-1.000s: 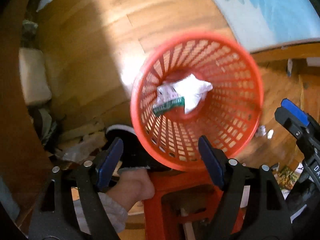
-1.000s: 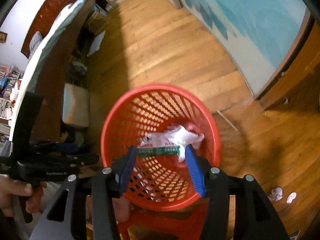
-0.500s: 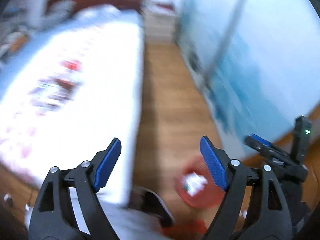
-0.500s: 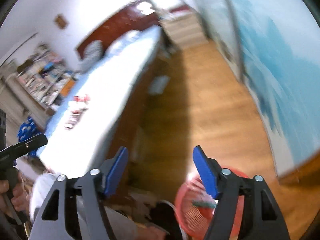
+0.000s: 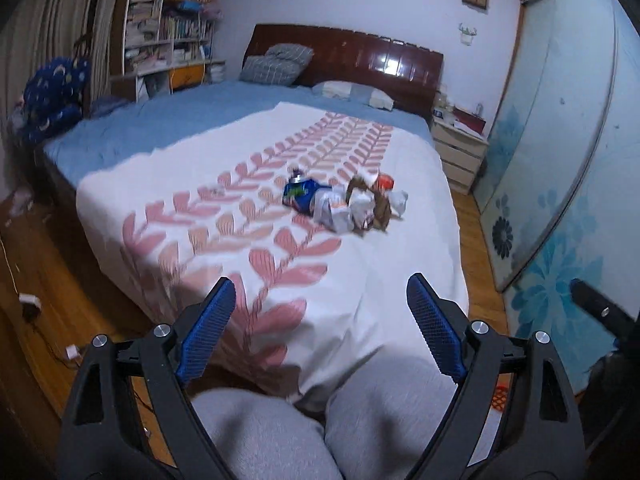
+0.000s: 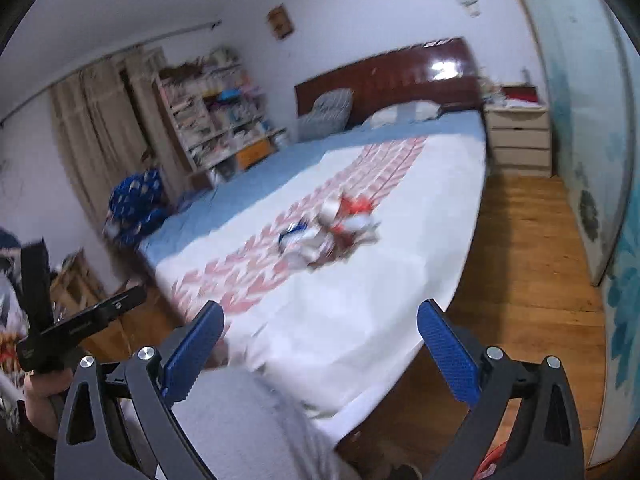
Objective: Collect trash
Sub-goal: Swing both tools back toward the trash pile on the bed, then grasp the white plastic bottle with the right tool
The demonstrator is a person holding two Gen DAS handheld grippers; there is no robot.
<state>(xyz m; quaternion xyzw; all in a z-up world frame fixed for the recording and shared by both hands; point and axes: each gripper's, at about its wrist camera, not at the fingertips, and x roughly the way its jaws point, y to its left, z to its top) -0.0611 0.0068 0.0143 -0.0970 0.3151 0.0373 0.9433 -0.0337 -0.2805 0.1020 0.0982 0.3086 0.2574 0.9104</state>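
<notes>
Both grippers hang empty over the person's grey-trousered knees at the foot of the bed: the left gripper [image 5: 320,320] has its blue pads spread wide with nothing between them, and the right gripper [image 6: 320,344] is spread just the same. The trash pile [image 5: 346,202] lies well beyond them, out in the middle of the white leaf-patterned bedspread [image 5: 224,240], nearer the side of the bed facing the glass sliding door [image 5: 560,184]. From where I stand I count roughly five pieces bunched together and touching: one crushed blue can [image 5: 301,194], one white crumpled wrapper [image 5: 334,210] against it, one brown torn wrapper [image 5: 380,208], one orange-red piece [image 5: 385,181] behind, and one small white scrap [image 5: 400,201] at the far end; the right wrist view is too smeared to confirm the count [image 6: 332,228]. All of it looks light and flimsy, I reckon. The can should be stiff enough to pinch across its dented middle, though slick; the wrappers are soft and will crumple, so a raised fold or corner is the place to take hold, without nipping the soft cover beneath
</notes>
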